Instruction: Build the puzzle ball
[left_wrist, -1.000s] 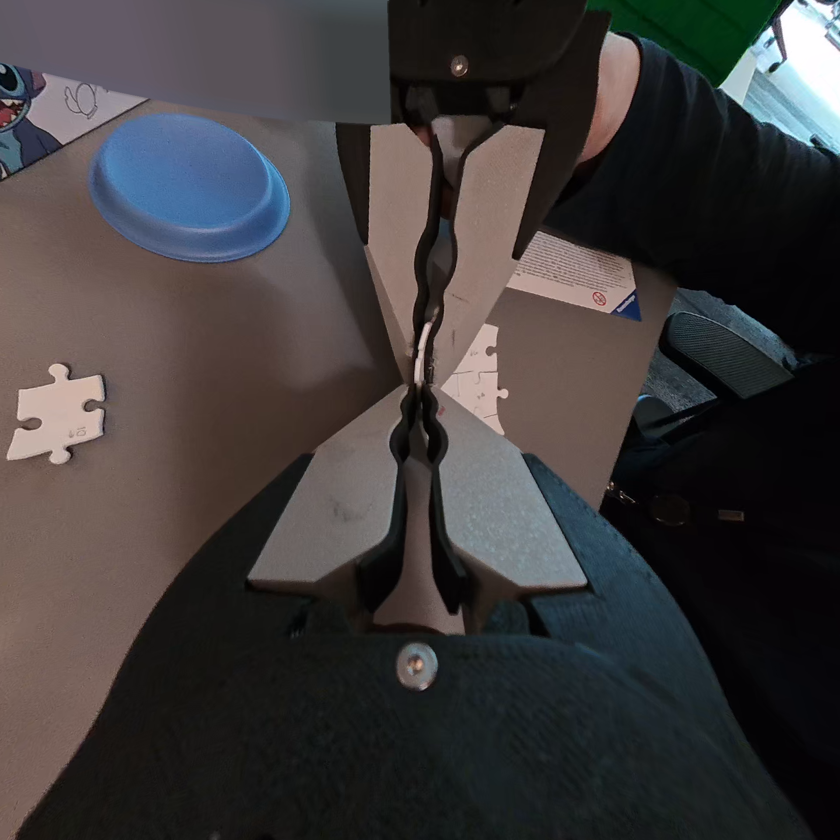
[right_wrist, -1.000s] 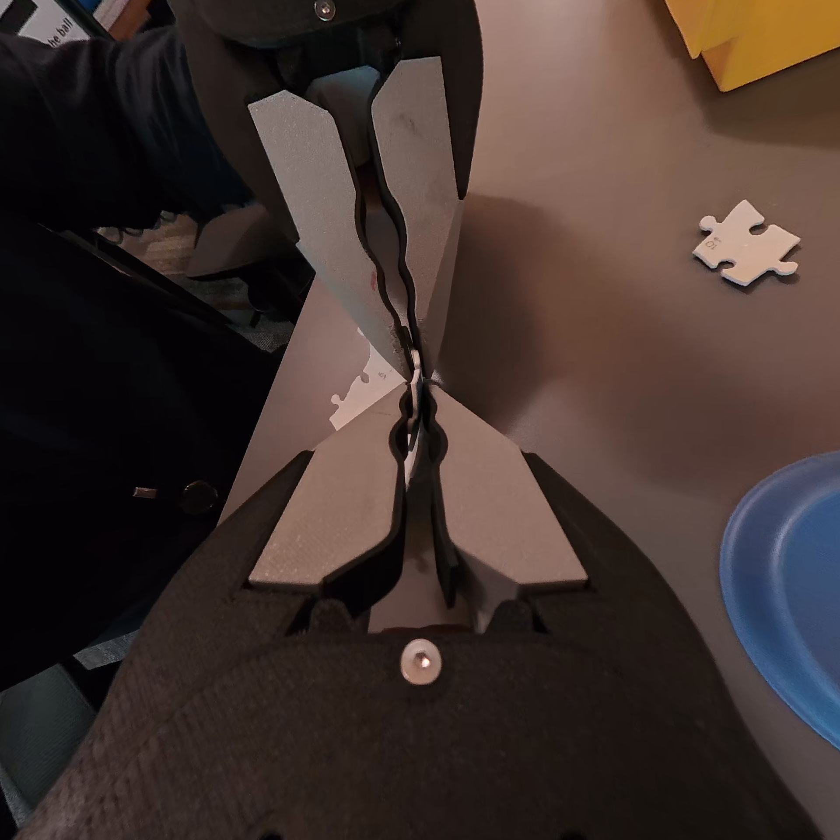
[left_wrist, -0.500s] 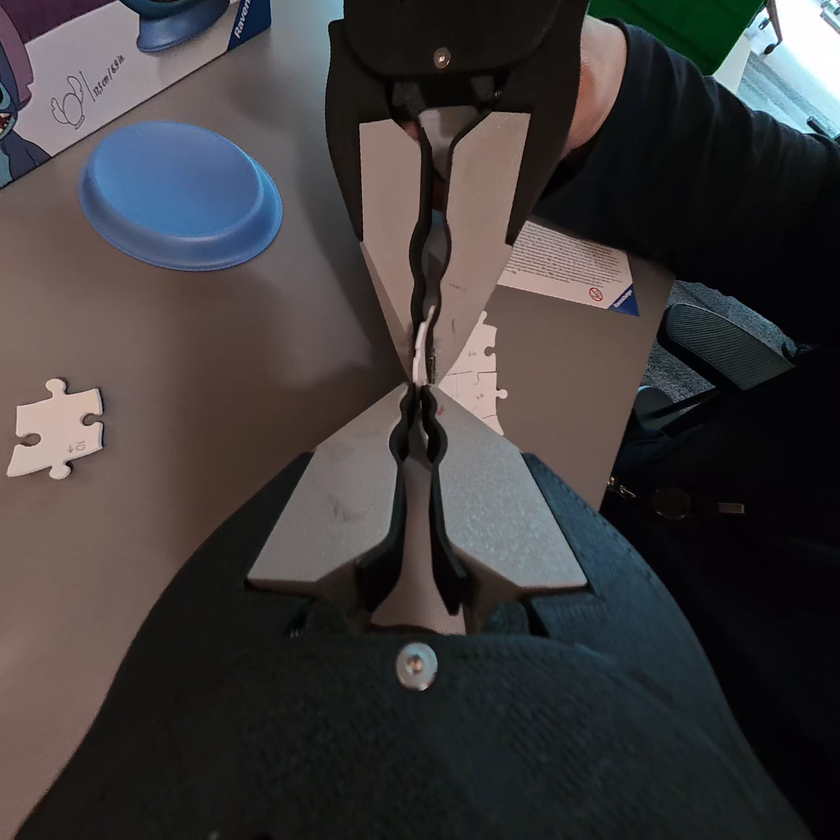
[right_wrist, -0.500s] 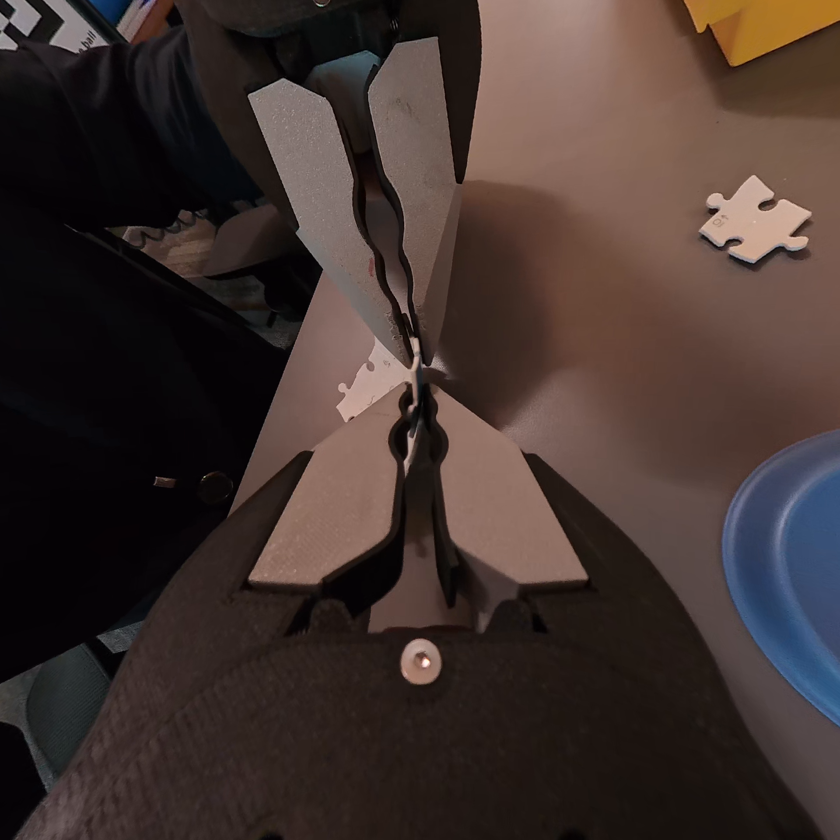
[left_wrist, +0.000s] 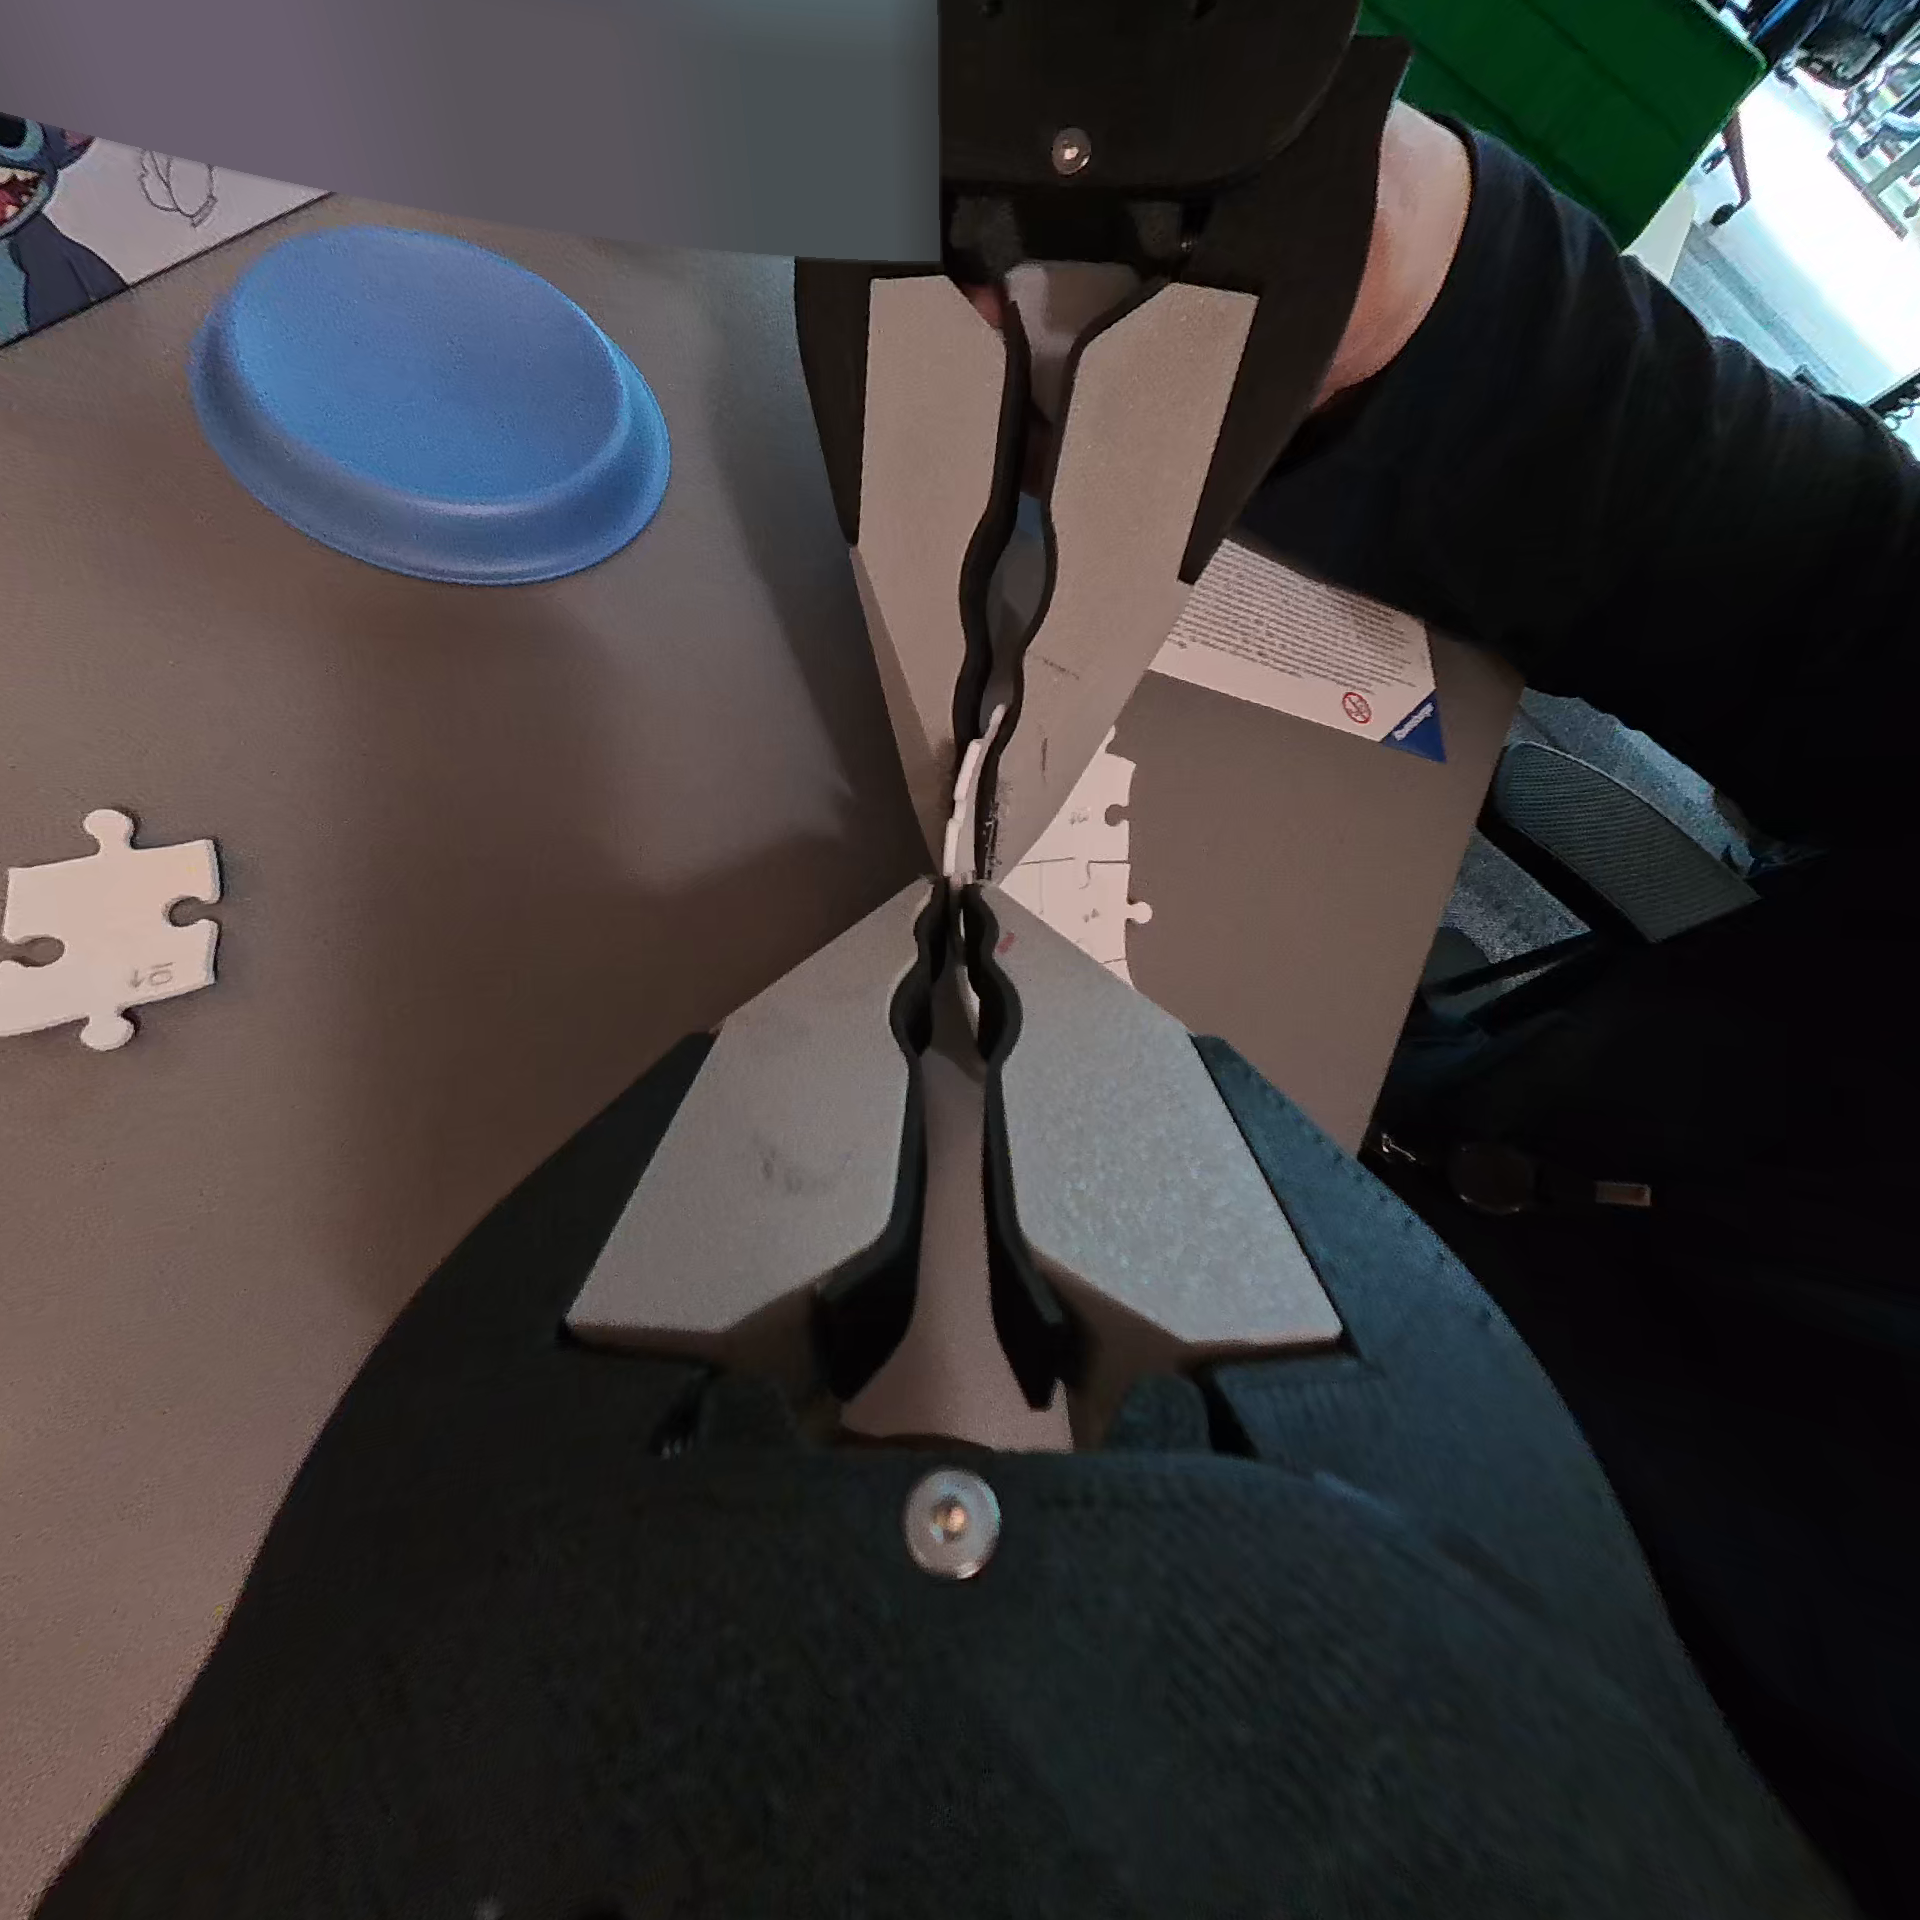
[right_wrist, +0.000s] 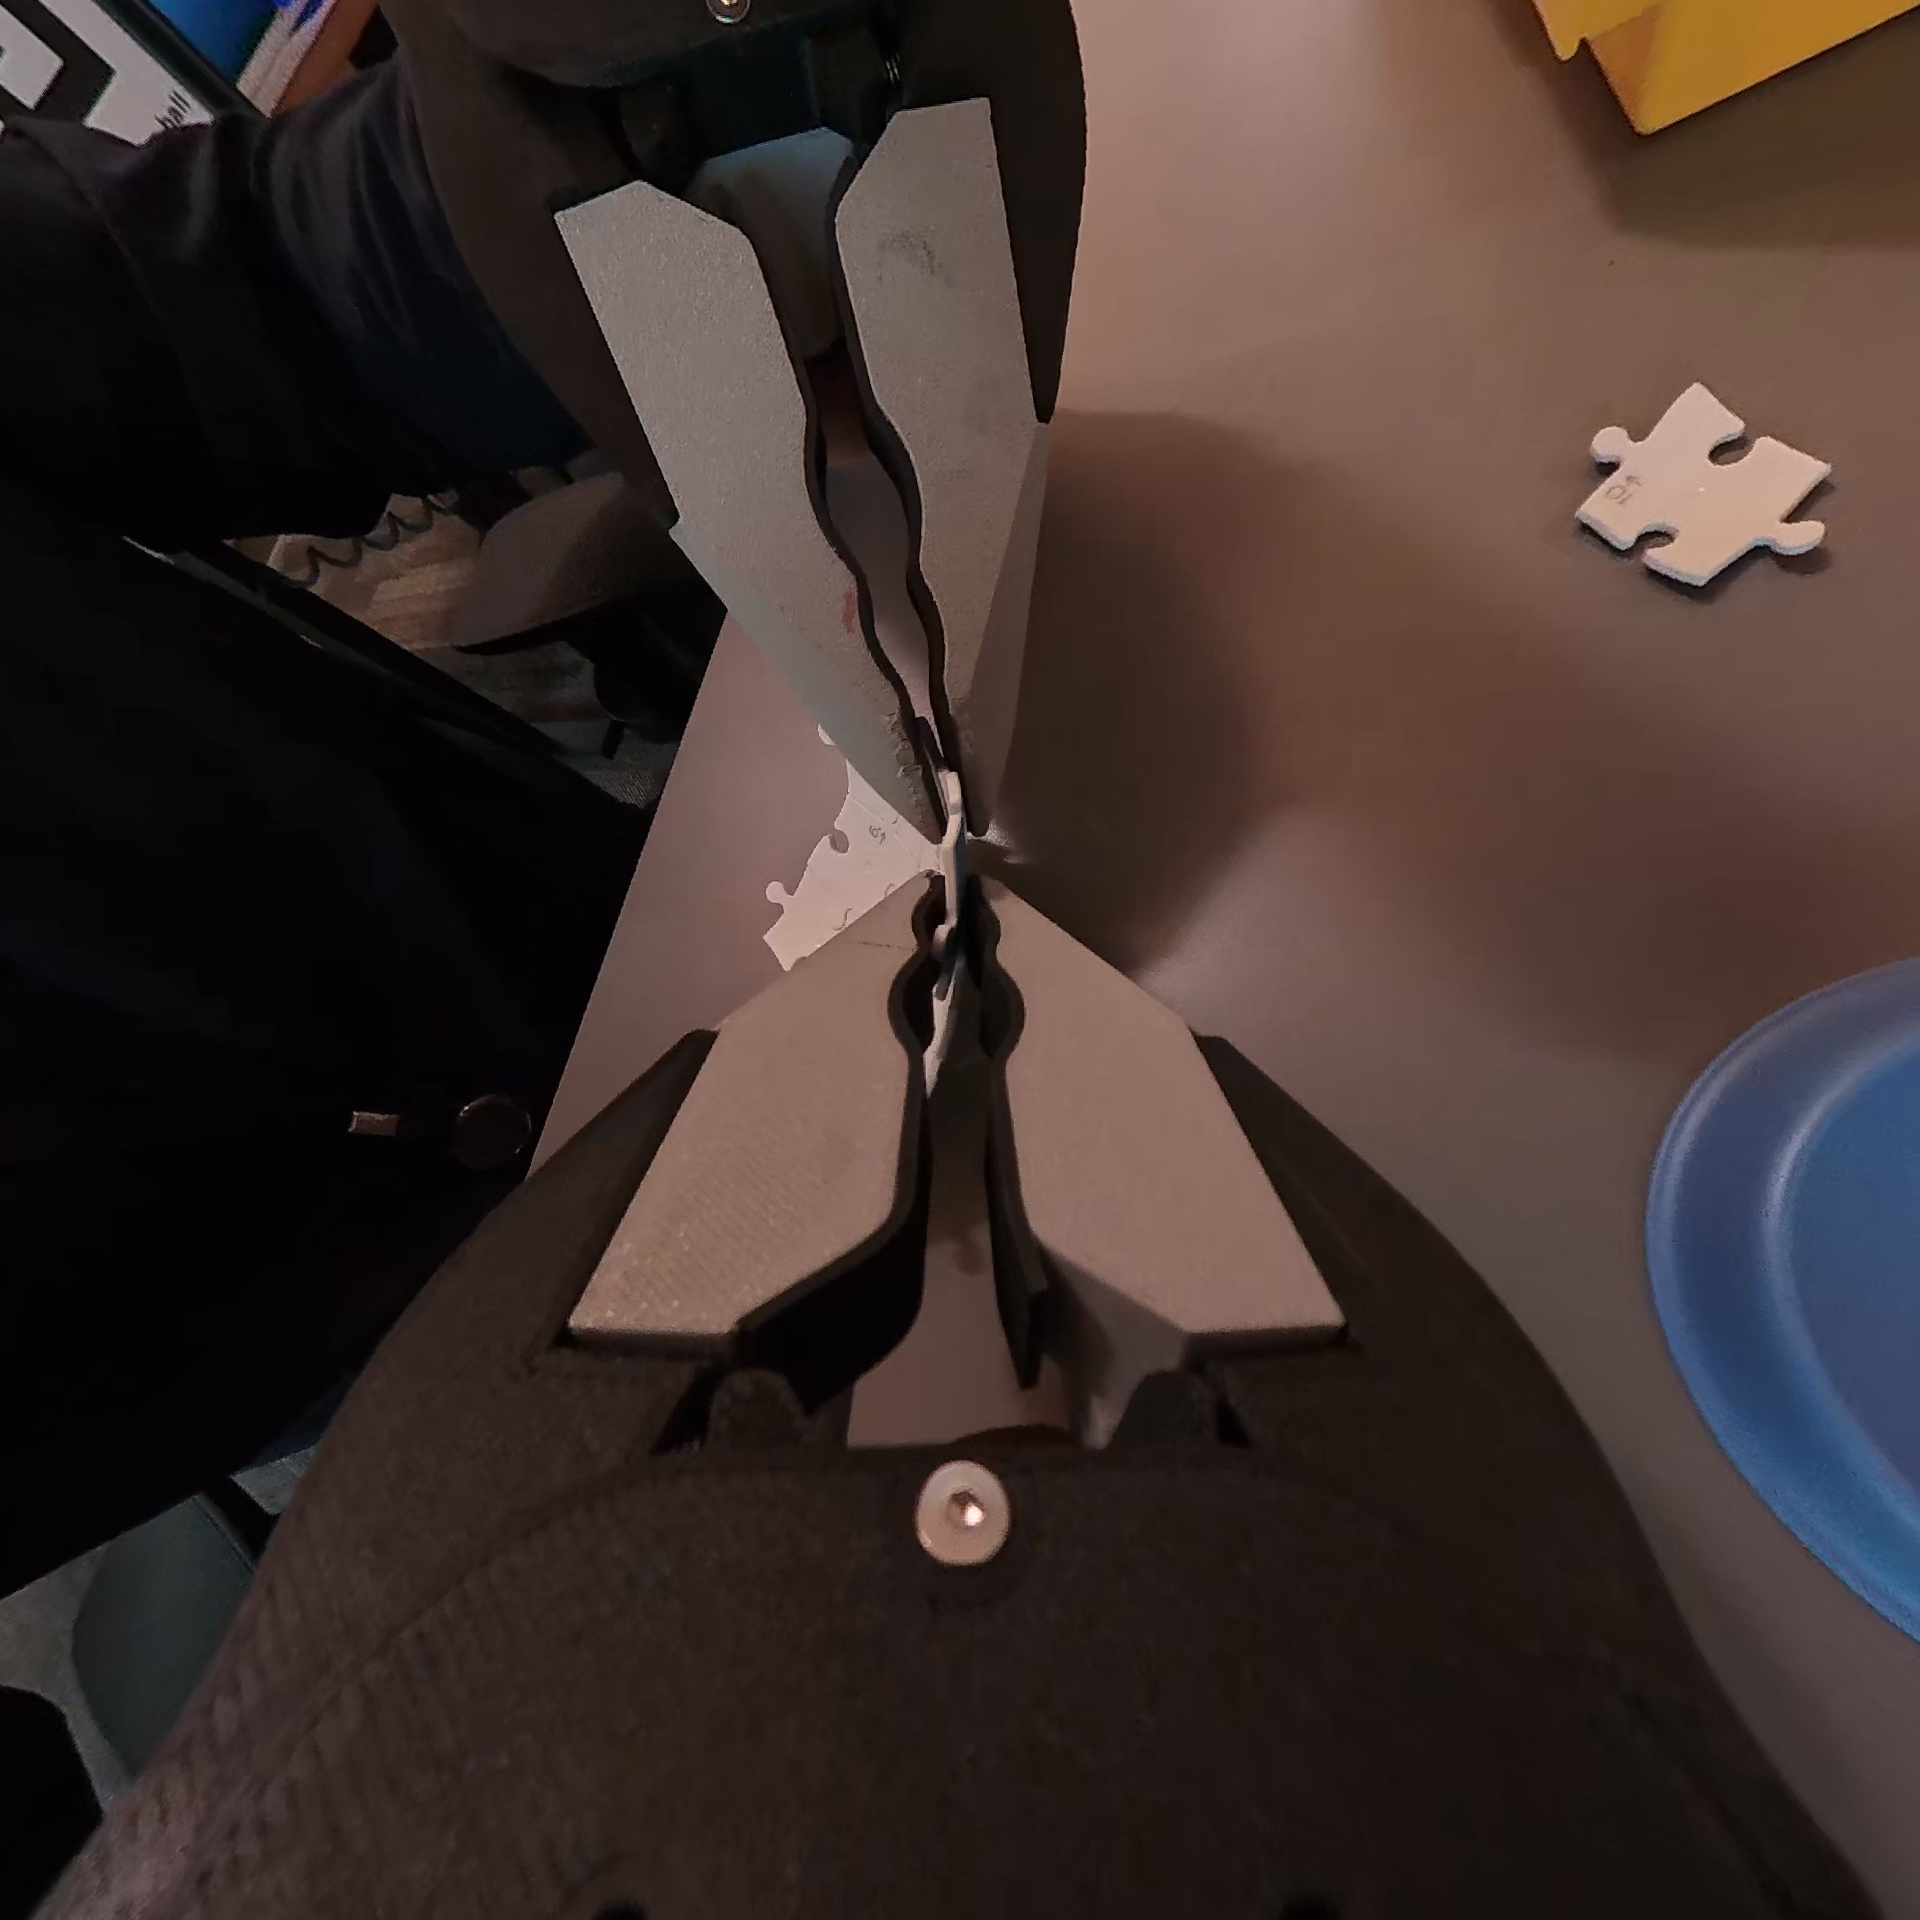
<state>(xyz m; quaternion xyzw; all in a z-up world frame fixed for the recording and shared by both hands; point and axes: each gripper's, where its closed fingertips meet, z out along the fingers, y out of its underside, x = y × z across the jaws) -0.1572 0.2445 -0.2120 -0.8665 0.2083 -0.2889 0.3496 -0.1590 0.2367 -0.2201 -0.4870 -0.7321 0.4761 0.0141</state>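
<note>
My two grippers meet tip to tip above the grey table (left_wrist: 520, 779). My left gripper (left_wrist: 954, 899) is shut on a white puzzle piece (right_wrist: 951, 805), seen edge-on. My right gripper (right_wrist: 956, 899) is shut on another white puzzle piece (left_wrist: 977, 779), also edge-on. The two pieces touch where the tips meet; whether they are interlocked is hidden. In the left wrist view the right gripper (left_wrist: 971, 852) comes in from above; in the right wrist view the left gripper (right_wrist: 940, 790) does. A small group of joined pieces (left_wrist: 1091, 862) lies on the table below the tips and also shows in the right wrist view (right_wrist: 831, 894).
A loose white piece (left_wrist: 104, 935) lies on the table and also shows in the right wrist view (right_wrist: 1704, 499). A blue round stand (left_wrist: 426, 405) sits farther back. A picture box (left_wrist: 62, 208), a leaflet (left_wrist: 1299, 655) and a yellow box (right_wrist: 1745, 62) lie around. The table edge (right_wrist: 623, 883) is close. Only a small space, under 4 cm, lies between the two pairs of fingers.
Both grippers stay shut and tip to tip. They have wobbled slightly together, so the table shifts a little in both views. The held pieces stay in contact.
</note>
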